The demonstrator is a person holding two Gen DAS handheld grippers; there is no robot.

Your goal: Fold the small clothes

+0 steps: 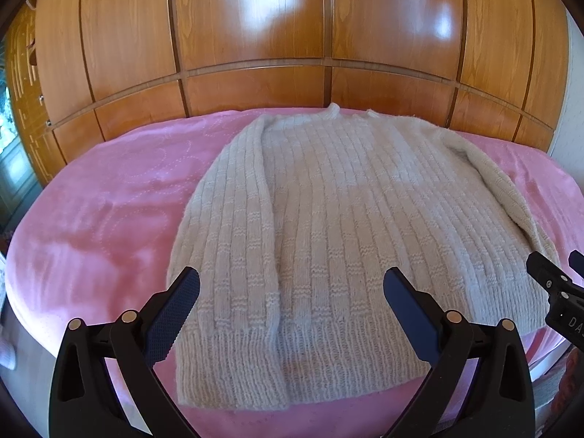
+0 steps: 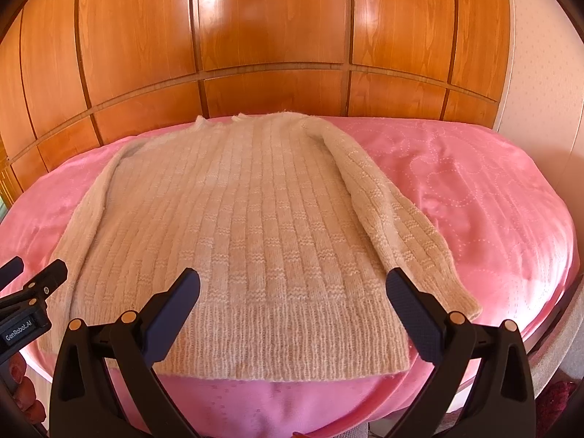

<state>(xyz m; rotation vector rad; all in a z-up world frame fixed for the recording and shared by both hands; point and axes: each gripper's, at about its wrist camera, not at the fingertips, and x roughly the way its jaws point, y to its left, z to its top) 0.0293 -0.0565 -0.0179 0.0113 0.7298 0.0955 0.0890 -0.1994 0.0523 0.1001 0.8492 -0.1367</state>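
While the sweater (image 1: 321, 219) lies spread flat on the bed (image 1: 95, 219), both grippers are held above its near hem with nothing between their fingers. The left gripper (image 1: 292, 303) is spread wide, its two dark padded fingers (image 1: 171, 314) standing well apart over the ribbed hem on the left half of the sweater; nothing is pinched, and whether the pads brush the knit cannot be told. The right gripper (image 2: 292, 303) is spread just as wide over the hem on the right half of the sweater, and it also holds nothing. In the left wrist view the right gripper is seen at the sweater's right edge, near the cuff of the right sleeve; in the right wrist view the left gripper (image 2: 33, 273) is seen beside the sweater's left edge.

The sweater is a cream, ribbed knit with small blocks of crosswise stitches. Its collar (image 1: 334, 111) is pointed away, toward the wooden panelled wall (image 1: 255, 36), and the ribbed hem is nearest the grippers, close to the front edge of the bed. The left sleeve (image 1: 233, 189) is laid straight down along the body, partly over it. The right sleeve (image 2: 394, 219) is angled outward from the shoulder, its cuff resting on the pink quilted cover (image 2: 474, 189) just beside the hem corner.
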